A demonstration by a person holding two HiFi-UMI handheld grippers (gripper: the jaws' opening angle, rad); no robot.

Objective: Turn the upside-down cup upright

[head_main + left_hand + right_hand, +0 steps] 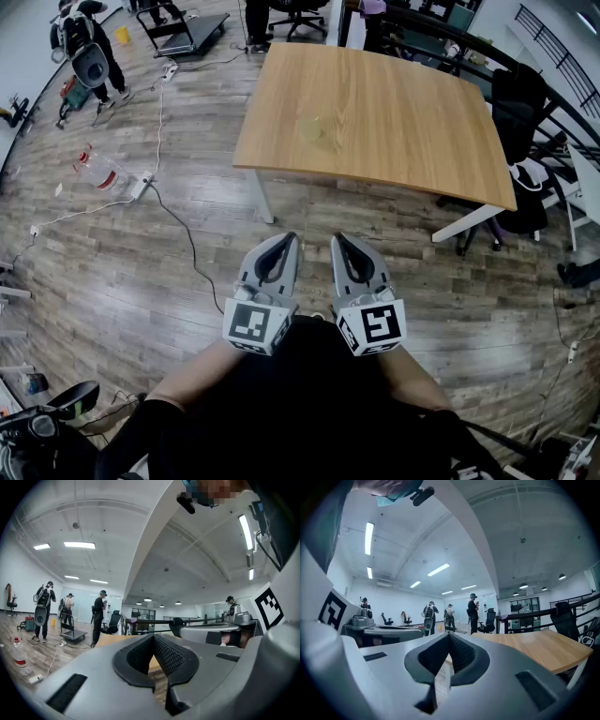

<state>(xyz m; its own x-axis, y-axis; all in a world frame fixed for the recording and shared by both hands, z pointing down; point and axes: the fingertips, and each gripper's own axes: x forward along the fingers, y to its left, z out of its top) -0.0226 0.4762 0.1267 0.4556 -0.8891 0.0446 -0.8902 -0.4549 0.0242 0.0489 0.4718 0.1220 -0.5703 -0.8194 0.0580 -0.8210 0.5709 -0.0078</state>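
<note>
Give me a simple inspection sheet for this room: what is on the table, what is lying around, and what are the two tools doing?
Surface: wooden table, bare apart from one item.
Job's things: a small pale cup near the table's middle; too small to tell which way up it stands.
Clutter: nothing else seen on the table; a plastic bottle lies on the floor.
Tools: left tool and right tool both shut, nothing between the jaws, side by side near the person's body, short of the table.
Cables: a dark cable and a white power strip on the floor.
Surroundings: a person with a backpack far off; a black chair beside the table.
</note>
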